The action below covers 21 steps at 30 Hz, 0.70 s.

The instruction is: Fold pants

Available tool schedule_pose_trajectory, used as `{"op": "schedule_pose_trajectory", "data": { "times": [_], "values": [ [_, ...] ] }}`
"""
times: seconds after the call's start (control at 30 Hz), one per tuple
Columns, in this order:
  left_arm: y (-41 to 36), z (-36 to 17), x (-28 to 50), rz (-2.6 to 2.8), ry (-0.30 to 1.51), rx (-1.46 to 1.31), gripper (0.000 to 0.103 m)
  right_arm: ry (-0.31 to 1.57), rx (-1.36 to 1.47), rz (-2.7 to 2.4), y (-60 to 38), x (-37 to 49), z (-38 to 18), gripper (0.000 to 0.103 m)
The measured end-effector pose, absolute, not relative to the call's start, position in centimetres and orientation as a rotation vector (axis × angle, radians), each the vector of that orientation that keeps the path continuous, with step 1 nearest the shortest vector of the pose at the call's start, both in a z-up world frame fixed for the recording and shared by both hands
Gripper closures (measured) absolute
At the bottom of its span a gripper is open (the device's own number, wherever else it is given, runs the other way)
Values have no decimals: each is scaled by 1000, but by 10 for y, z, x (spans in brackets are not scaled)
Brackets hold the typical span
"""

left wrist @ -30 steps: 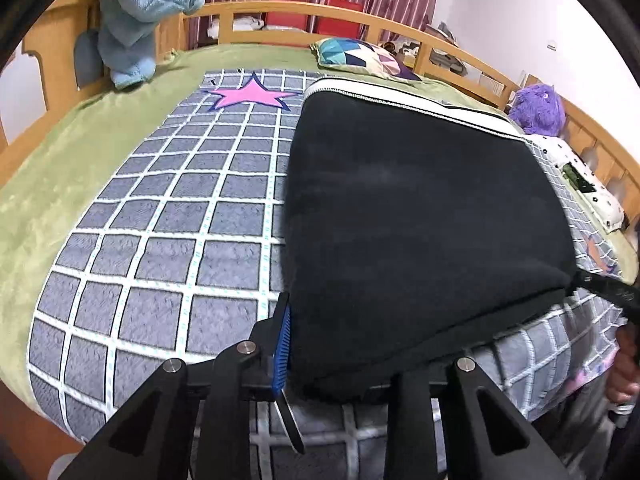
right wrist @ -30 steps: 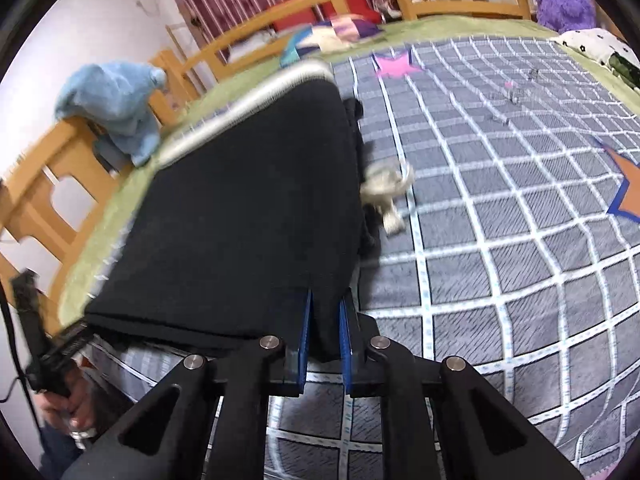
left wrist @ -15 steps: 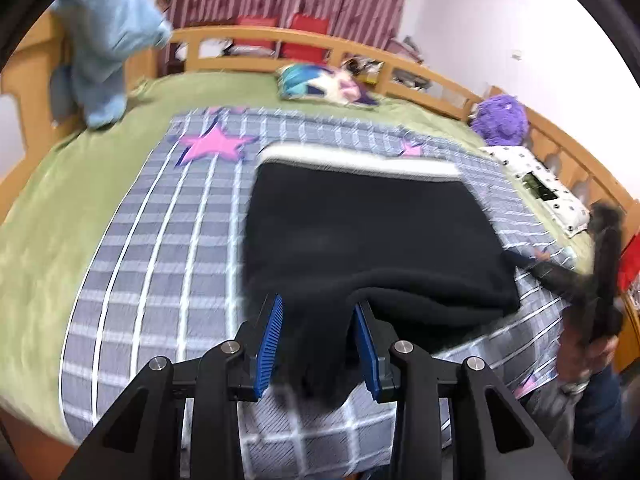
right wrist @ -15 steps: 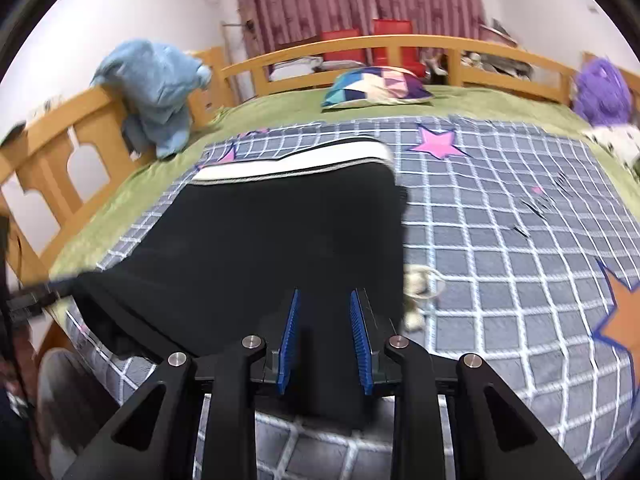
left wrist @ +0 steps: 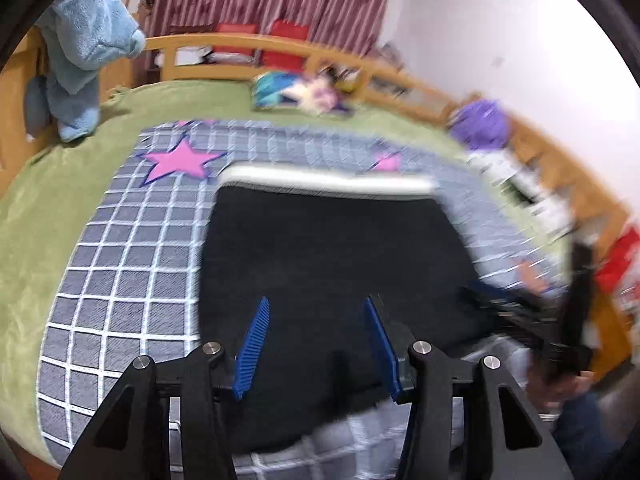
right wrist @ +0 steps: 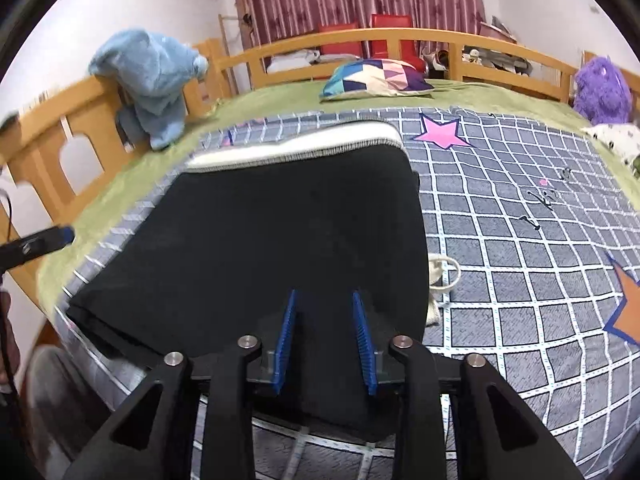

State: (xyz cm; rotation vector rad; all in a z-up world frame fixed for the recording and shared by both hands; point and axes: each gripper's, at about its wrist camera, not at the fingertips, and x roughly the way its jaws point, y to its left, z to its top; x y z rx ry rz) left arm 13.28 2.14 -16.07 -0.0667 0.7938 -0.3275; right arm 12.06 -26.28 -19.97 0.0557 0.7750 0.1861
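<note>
Black pants (left wrist: pixel 332 248) lie folded flat on the checked blanket (left wrist: pixel 120 280), white waistband (left wrist: pixel 324 178) at the far edge. My left gripper (left wrist: pixel 316 302) hovers over their near edge, jaws opening, pads clear of the cloth. In the right wrist view the same pants (right wrist: pixel 280 232) spread out ahead, a white drawstring (right wrist: pixel 440 276) poking out at their right side. My right gripper (right wrist: pixel 324 294) hangs above the near right corner, jaws opening, nothing pinched. The other gripper shows blurred at the right (left wrist: pixel 560 320) and as a tip at the left (right wrist: pixel 40 240).
A wooden rail (right wrist: pixel 400 36) rings the bed. A blue plush (right wrist: pixel 156 80) hangs over its left side, a patterned pillow (right wrist: pixel 376 78) lies at the far end, and a purple plush (right wrist: pixel 602 88) sits at the far right. Green sheet (left wrist: pixel 48 200) borders the blanket.
Both grippers have let go of the pants' near edge, spread their jaws and drawn back and up. The pants now lie flat on the blanket.
</note>
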Motion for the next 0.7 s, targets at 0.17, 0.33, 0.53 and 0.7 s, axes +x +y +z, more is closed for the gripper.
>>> {"op": "schedule_pose_trajectory", "data": {
  "times": [0.17, 0.33, 0.53, 0.7],
  "values": [
    [14, -212, 121, -266, 842, 54, 55, 748, -81, 183, -258, 107, -217, 72],
    [13, -190, 128, -311, 879, 35, 53, 799, -141, 185, -249, 114, -204, 71],
    [16, -152, 185, -308, 824, -49, 50, 638, -130, 163, -260, 155, -159, 55],
    [9, -137, 247, -286, 787, -52, 50, 648, -181, 90, -264, 232, -149, 47]
  ]
}}
